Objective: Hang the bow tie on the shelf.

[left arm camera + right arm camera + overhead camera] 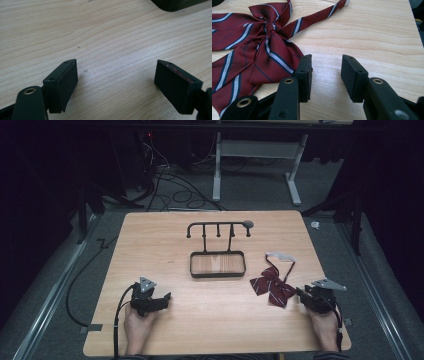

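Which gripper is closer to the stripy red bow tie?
Right. The right gripper sits just beside the striped red bow tie; the left gripper is far across the table.

The high view looks forward and down over the whole light wooden table (210,320). Each gripper view rides low, close to the wood. Ahead-left of the right gripper (325,76) lies the striped maroon bow tie (254,45), shared with the high view.
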Tool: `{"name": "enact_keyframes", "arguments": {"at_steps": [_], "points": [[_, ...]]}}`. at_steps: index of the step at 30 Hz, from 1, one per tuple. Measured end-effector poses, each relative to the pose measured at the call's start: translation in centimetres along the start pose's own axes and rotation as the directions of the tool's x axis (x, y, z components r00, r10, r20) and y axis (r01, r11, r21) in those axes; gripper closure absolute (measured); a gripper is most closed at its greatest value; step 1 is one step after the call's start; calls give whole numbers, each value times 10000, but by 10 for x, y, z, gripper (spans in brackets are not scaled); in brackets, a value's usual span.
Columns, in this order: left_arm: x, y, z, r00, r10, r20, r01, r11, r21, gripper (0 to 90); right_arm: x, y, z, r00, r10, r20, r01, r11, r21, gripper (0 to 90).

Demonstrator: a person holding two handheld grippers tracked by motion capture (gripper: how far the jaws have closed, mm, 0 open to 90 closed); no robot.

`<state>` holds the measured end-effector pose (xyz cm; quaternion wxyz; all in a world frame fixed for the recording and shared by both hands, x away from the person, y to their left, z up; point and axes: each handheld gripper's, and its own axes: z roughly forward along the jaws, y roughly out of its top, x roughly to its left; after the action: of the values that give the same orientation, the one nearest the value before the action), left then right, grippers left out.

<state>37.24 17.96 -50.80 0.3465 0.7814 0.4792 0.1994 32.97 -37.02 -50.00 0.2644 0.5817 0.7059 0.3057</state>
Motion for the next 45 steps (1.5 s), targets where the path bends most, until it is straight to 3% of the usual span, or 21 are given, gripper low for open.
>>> {"name": "enact_keyframes", "arguments": {"at_steps": [13, 21, 25, 31, 36, 45], "points": [[0, 0, 0, 10000, -2, 1, 2, 10000, -1, 195, -2, 0, -1, 9999, -38, -151, 38, 10000, 19, 621], [0, 0, 0, 10000, -4, 2, 4, 10000, -1, 195, -5, 0, -5, 9995, 312, 106, -312, 9995, 1, 612], [0, 0, 0, 10000, -5, 5, 5, 10000, -3, 195, -3, 2, -10, 9991, 412, 18, -412, 9990, -164, 626], [0, 0, 0, 10000, 1, 5, -1, 10000, -1, 194, 4, 14, -17, 9990, 325, -319, -341, 9980, -530, 637], [0, 0, 0, 10000, 4, 6, -4, 10000, 6, 194, 7, 25, -19, 9996, 73, -259, -96, 9958, -912, 636], [0, 0, 0, 10000, 7, 7, -7, 10000, 6, 194, 14, 42, -11, 9995, 114, -296, -142, 9954, -943, 638]]}}
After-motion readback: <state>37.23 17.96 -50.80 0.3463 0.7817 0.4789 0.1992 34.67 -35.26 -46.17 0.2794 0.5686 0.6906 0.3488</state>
